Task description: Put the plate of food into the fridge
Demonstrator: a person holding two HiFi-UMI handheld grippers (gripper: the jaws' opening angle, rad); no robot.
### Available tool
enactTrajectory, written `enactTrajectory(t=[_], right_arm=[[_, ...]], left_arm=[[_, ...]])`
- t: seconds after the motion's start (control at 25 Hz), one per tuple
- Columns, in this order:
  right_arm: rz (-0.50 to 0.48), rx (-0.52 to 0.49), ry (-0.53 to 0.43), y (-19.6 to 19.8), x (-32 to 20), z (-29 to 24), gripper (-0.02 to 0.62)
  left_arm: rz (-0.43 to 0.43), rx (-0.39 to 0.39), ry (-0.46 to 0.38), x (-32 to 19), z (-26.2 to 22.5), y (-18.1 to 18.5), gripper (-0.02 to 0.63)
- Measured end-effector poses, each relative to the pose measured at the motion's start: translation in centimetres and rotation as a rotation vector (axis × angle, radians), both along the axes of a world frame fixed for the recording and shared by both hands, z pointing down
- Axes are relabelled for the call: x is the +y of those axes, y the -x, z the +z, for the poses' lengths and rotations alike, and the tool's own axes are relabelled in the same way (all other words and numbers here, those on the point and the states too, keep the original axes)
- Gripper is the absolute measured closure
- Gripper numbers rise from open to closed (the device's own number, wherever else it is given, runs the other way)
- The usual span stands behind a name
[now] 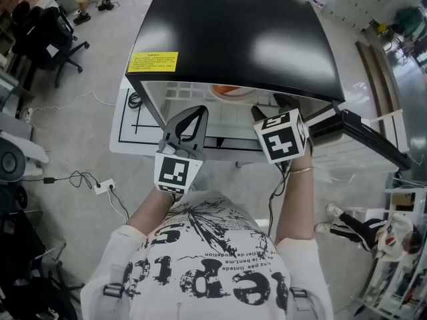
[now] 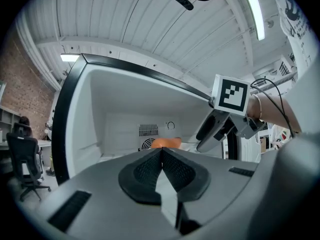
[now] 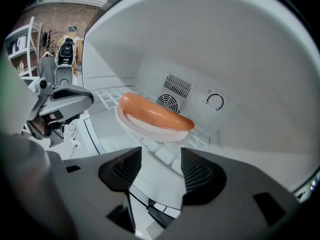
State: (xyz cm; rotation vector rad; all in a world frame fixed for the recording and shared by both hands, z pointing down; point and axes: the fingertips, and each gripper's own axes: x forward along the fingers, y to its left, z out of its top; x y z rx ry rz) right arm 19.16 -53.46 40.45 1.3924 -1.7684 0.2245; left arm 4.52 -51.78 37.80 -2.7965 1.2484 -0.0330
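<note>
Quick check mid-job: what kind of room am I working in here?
Likely a lab or workshop office, not a home kitchen: the small black-topped white fridge sits near black swivel office chairs, and a white power strip with loose cables lies on the pale bare floor.

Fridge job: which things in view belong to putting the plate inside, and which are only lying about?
Job: round white plate, long orange sausage on it, white fridge with black top, open right tongs.
Lying about: black office chair, white power strip.
</note>
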Motion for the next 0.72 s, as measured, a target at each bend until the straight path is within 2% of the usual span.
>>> enactTrajectory(t=[0.28,0.4,0.52,0.6,0.72], right_arm=[[0.033,-0.151,-0.106,1.4,1.5,-0.5,0.345],[0.065,-0.205,-0.181,1.5,2.0,-0.8,0.419],[0.098,-0.218,-0.236,1.3,2.5,-0.7,0.471],[0.129,-0.221,-0.288,1.1,2.9,-0.9,0.594],[0.129,-0.241,-0.405,1.5,3.6,-2.0,0.594]], left_arm=[[0.027,-0.006,-0.013,0.6,-0.5,-1.3,0.598],[0.040,-0.005,-0.007,0.9,-0.6,-1.9,0.598],[0.049,-0.003,-0.004,1.1,-0.9,-2.4,0.598],[0.055,0.003,0.001,1.4,-1.2,-2.6,0.598],[0.064,0.020,0.019,1.8,-1.2,-2.9,0.598]])
